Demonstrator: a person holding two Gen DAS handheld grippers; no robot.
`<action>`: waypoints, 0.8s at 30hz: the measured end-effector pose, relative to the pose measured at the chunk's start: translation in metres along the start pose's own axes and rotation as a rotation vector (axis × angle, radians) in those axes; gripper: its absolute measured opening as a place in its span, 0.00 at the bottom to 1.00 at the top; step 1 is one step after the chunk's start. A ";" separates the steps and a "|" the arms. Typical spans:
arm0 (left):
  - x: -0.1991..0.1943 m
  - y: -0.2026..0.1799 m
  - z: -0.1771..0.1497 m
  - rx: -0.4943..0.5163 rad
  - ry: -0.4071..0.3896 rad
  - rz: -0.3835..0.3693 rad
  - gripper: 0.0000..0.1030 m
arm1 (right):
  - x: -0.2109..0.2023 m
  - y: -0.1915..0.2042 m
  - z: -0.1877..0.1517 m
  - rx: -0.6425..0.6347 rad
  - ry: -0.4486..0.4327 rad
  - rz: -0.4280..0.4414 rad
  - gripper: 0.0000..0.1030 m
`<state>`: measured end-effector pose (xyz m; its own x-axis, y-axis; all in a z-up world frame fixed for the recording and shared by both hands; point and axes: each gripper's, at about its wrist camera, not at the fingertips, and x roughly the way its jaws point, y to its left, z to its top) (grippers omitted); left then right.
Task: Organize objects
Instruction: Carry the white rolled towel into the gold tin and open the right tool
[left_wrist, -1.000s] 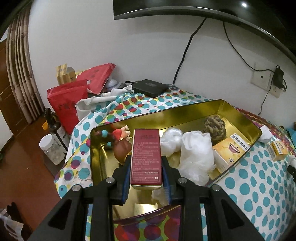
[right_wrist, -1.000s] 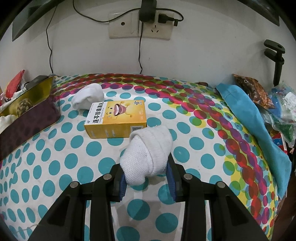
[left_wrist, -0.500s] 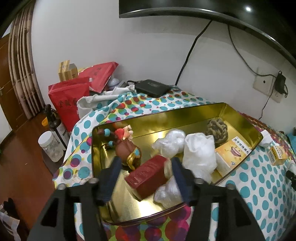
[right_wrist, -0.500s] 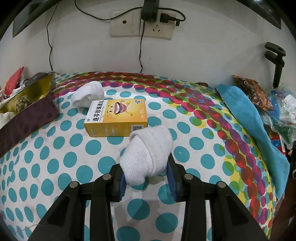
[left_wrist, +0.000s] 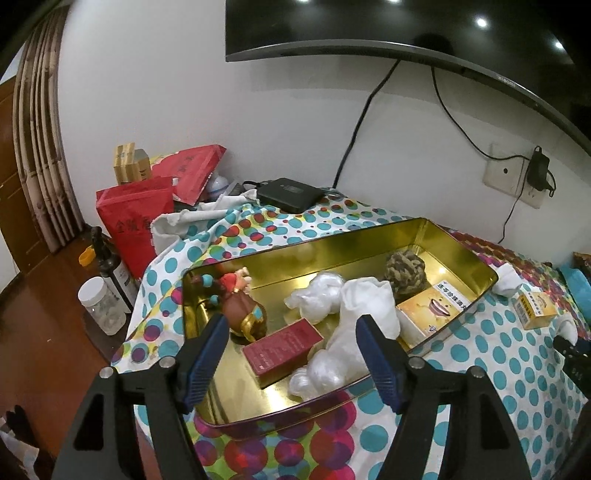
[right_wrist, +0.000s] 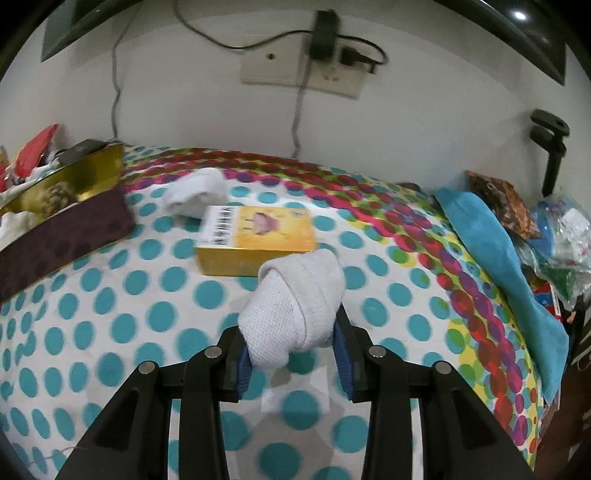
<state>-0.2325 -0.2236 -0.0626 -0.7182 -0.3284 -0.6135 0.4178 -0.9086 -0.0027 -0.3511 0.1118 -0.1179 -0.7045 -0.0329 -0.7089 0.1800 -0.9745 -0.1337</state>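
Note:
A gold tin tray (left_wrist: 458, 242) sits on the polka-dot cloth. Inside it lie a red box (left_wrist: 282, 347), a brown figurine (left_wrist: 242, 310), white plastic bundles (left_wrist: 317, 297), a camouflage ball (left_wrist: 404, 267) and a yellow box (left_wrist: 432, 312). My left gripper (left_wrist: 291, 356) hovers above the tray's near end, its jaws opening, nothing pressed between them; the red box lies below. My right gripper (right_wrist: 291, 356) is shut on a rolled white sock (right_wrist: 295, 302), held just above the cloth. Behind it lie a yellow box (right_wrist: 255, 236) and another white sock (right_wrist: 195, 192).
The tray's corner (right_wrist: 99, 166) shows at the left of the right wrist view. A blue cloth (right_wrist: 495, 251) and snack bags (right_wrist: 498, 203) line the right edge. Red bags (left_wrist: 136, 221), a bottle (left_wrist: 110, 269) and a jar (left_wrist: 98, 306) stand left of the table. A black device (left_wrist: 290, 194) rests by the wall.
My left gripper let go of the red box, which dropped flat into the tray, and the jaws spread wider while lifting a little. The right gripper keeps its hold on the sock.

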 end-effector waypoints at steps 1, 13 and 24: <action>0.000 0.003 0.000 -0.010 -0.002 0.005 0.71 | -0.004 0.008 0.004 -0.005 -0.011 0.014 0.34; 0.000 0.023 0.002 -0.069 0.004 0.007 0.71 | -0.029 0.147 0.066 -0.115 -0.083 0.219 0.34; 0.006 0.029 0.000 -0.109 0.029 -0.030 0.71 | -0.015 0.237 0.083 -0.200 -0.049 0.278 0.34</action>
<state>-0.2245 -0.2524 -0.0660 -0.7159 -0.2921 -0.6341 0.4550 -0.8841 -0.1064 -0.3551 -0.1371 -0.0817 -0.6410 -0.3061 -0.7038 0.4970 -0.8644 -0.0767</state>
